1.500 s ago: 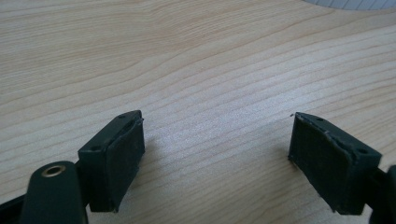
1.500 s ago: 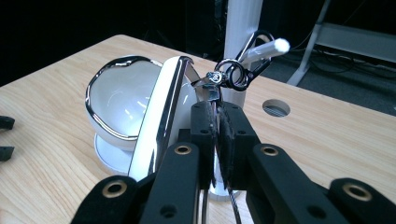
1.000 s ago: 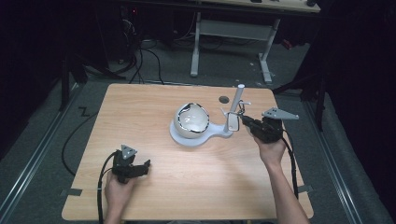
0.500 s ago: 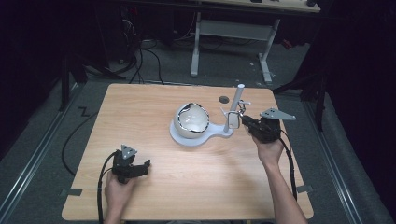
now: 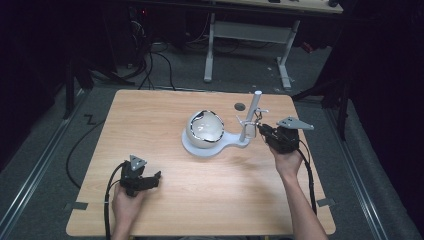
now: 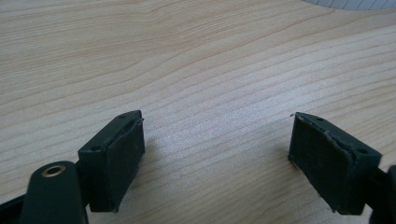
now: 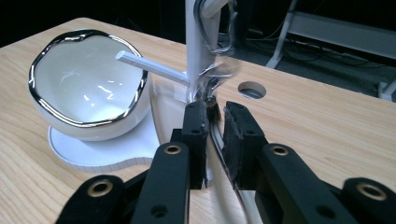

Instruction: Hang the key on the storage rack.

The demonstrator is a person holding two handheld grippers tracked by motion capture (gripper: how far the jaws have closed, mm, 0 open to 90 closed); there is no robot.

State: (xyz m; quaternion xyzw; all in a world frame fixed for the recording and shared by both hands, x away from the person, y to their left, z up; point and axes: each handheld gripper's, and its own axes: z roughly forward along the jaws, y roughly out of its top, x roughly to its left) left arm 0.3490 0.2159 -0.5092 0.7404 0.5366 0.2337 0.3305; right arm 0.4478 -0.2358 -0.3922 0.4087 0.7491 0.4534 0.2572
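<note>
Two parting jaws, right hand-held gripper point(image 7: 215, 116), beside stand post point(image 7: 198, 42)

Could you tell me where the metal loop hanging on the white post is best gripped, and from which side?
Probably at the lower end of the metal loop, which dangles free beside the white post. Come in level from the side facing away from the bowl. The loop hangs on that side, and the post and bowl block the other.
</note>
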